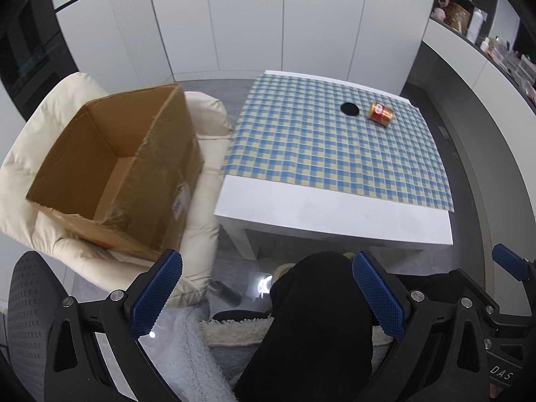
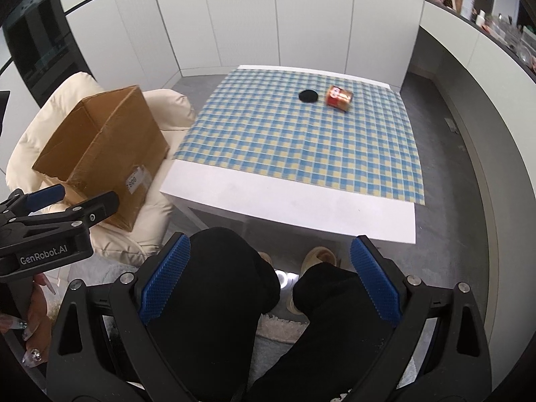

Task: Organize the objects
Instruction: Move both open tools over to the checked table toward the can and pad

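Two things lie on the checked cloth (image 1: 335, 154) that covers most of the white table (image 1: 328, 214): one red and gold can (image 1: 381, 114), tipped on its side near the table's far right corner, and one flat black disc (image 1: 349, 109) just beside the can, on the side nearer the box, not touching it. One open cardboard box (image 1: 114, 171) sits on a cream padded chair (image 1: 30, 154) next to the table's left side; what shows of its inside holds nothing.

Both claws hang in front of the table's near edge, above the person's knees in black trousers (image 2: 214, 301), well apart from the can and the disc. The left claw (image 1: 268, 294) has its two blue pads spread wide, nothing gripped between them and nothing touched. The right claw (image 2: 269, 281) is likewise spread wide and holds nothing. In the right wrist view, a hand (image 2: 33, 321) with long decorated nails grips the left claw's handle, on the box's side of the table.
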